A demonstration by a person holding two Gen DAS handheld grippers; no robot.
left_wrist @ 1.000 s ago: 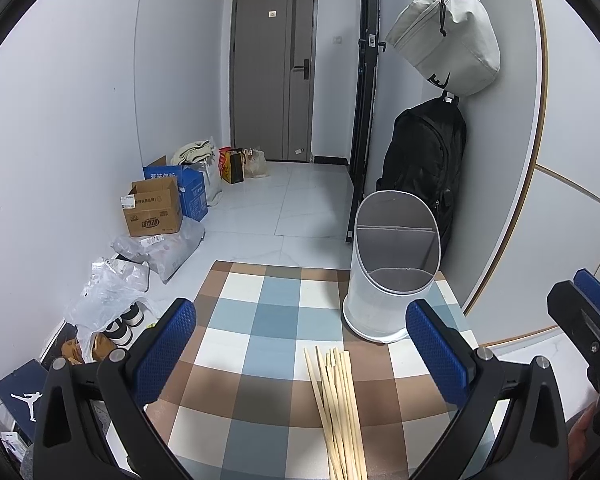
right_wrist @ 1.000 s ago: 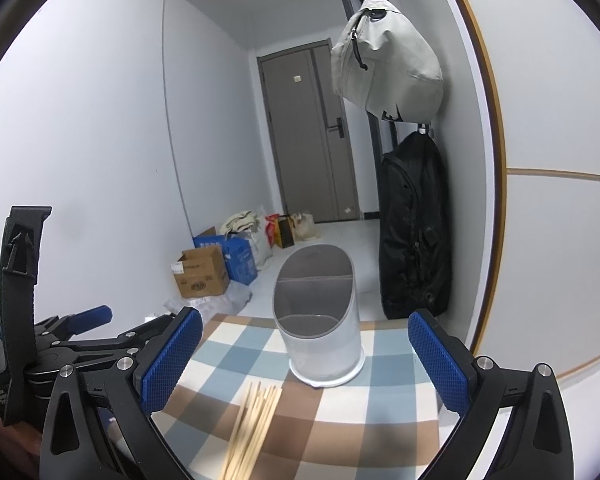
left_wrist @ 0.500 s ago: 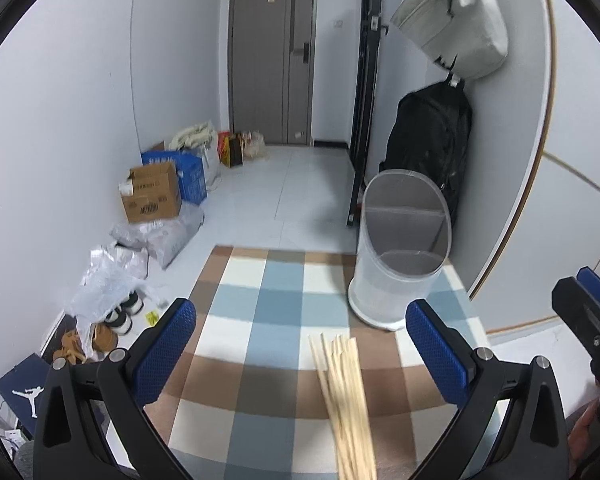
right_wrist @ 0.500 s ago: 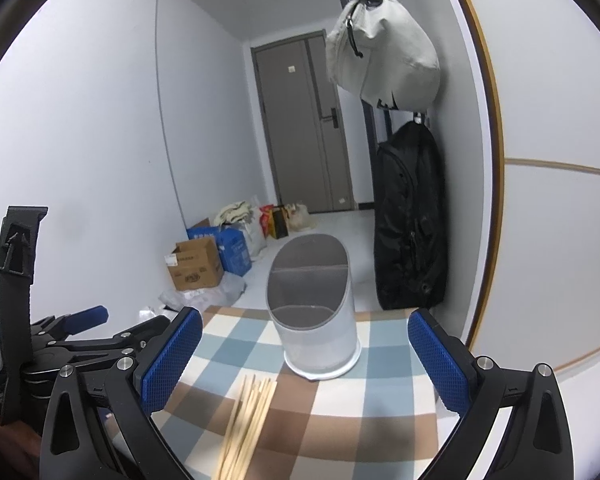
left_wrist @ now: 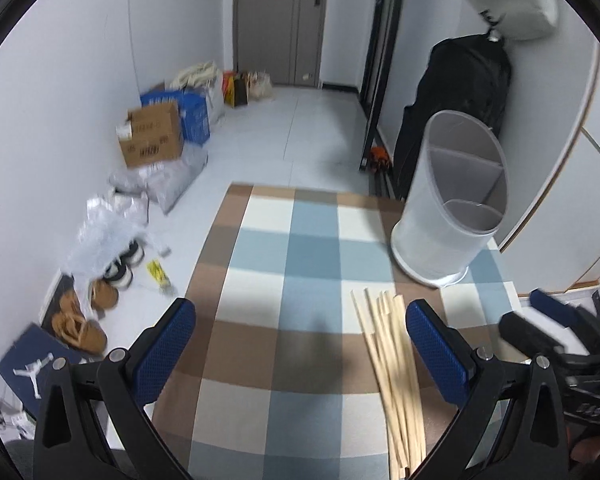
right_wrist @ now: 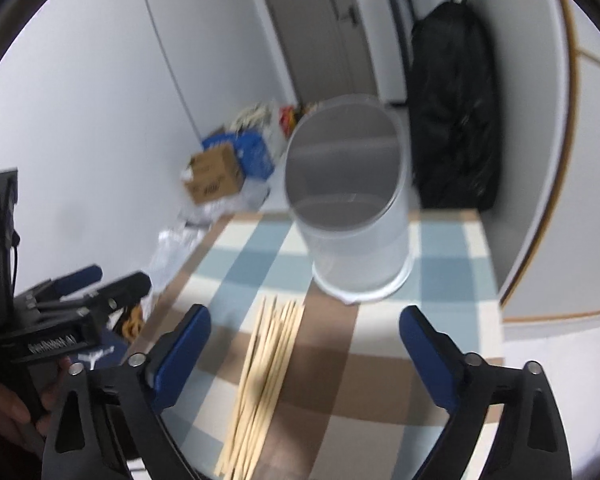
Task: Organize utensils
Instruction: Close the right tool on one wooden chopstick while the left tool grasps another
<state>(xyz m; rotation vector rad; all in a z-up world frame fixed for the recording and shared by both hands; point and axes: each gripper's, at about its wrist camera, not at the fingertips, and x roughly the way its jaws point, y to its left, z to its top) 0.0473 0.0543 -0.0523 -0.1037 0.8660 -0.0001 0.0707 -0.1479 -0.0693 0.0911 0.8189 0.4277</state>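
A bundle of pale wooden chopsticks [left_wrist: 396, 376] lies on the checked tablecloth [left_wrist: 300, 248]; it also shows in the right wrist view [right_wrist: 268, 372]. Beyond it stands a white translucent utensil holder [left_wrist: 448, 204] with a divider inside, also in the right wrist view [right_wrist: 352, 216]. My left gripper [left_wrist: 300, 344] is open and empty above the cloth, left of the chopsticks. My right gripper [right_wrist: 304, 344] is open and empty, hovering over the chopsticks. Each gripper shows at the edge of the other's view.
The table's left edge drops to a white floor with shoes [left_wrist: 100, 296], plastic bags [left_wrist: 156, 184] and a cardboard box [left_wrist: 152, 140]. A black backpack [left_wrist: 460, 96] hangs on the right wall behind the holder. A grey door [left_wrist: 280, 20] is at the far end.
Both cameras have tilted downward and moved closer to the table. The chopsticks and holder now sit larger and higher in both views. Both grippers stay open.
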